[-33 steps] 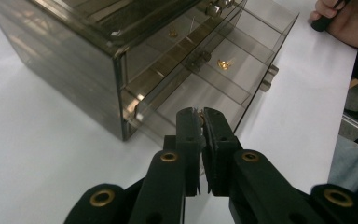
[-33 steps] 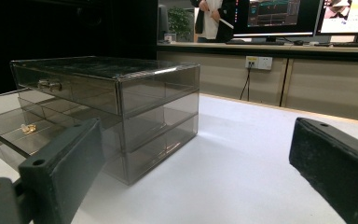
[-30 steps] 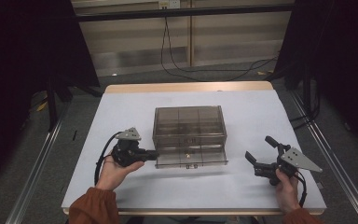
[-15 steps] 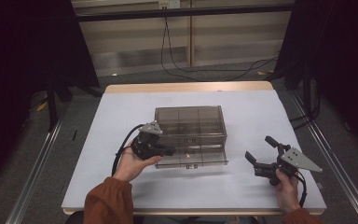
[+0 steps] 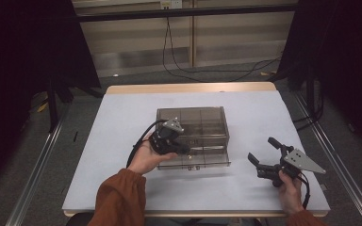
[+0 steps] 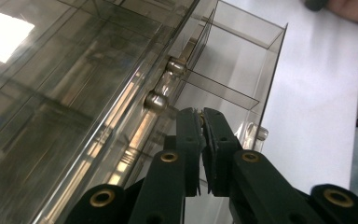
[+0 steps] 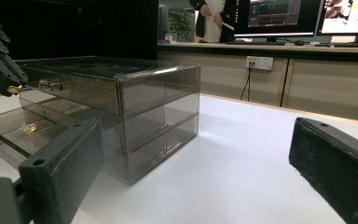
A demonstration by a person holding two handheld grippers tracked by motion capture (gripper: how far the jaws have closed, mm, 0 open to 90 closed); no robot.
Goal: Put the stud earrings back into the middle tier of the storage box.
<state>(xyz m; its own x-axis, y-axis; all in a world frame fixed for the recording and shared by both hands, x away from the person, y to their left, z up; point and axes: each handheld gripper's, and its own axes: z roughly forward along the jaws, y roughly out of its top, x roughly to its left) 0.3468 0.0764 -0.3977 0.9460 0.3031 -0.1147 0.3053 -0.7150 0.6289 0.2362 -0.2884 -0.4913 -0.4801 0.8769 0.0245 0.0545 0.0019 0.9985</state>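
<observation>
Smoked-plastic drawer box (image 5: 193, 134) at desk (image 5: 122, 117) centre, lower drawer (image 6: 242, 79) pulled out toward near side. Left hand-held gripper (image 5: 185, 149) closed, empty, tips just short of upper drawer knob (image 6: 154, 101). Right hand-held gripper (image 5: 260, 165) open, idle, near right. Step judged: approach to knob. Next: open jaws, straddle knob, close.

The drawer cabinet (image 5: 193, 136) is glossy, smoke-tinted clear plastic with shiny metal knobs (image 6: 156, 101) on its drawer fronts. Under it, the table (image 5: 122, 122) has a smooth matt white top, wood-edged behind the cabinet.
</observation>
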